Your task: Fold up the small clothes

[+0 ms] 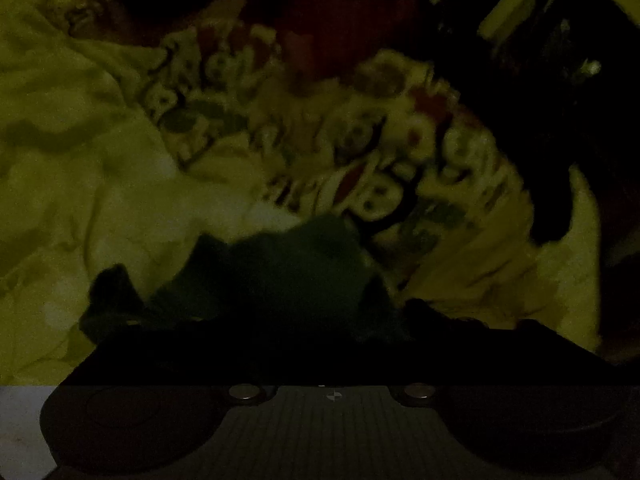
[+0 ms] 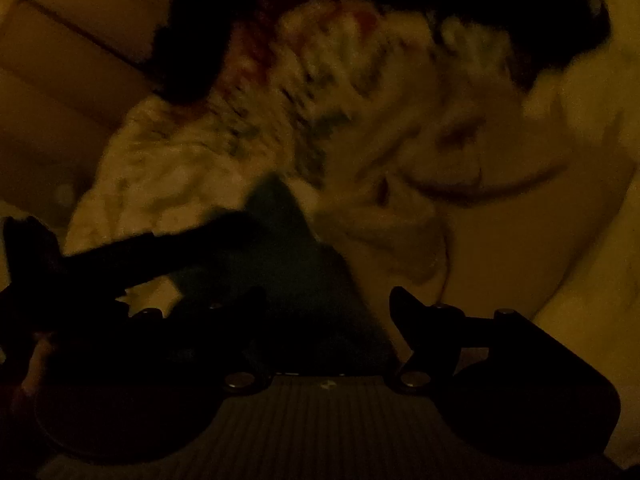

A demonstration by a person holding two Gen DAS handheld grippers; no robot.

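Both wrist views close, facing down — share patterned cloth (dim).

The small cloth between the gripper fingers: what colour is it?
Dark green small cloth, plain with no print; the left wrist view shows it best.

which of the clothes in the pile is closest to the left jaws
The dark green garment, plain and unprinted, lies directly ahead of them; the cartoon-print cloth and plain pale cloth lie farther off.

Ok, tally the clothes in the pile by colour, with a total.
Dim and blurred, so this covers only what can be told apart.
Dark green piece: 1
Printed multicolour piece: 1
Plain pale piece: 1
Black piece: 1
Total: 4
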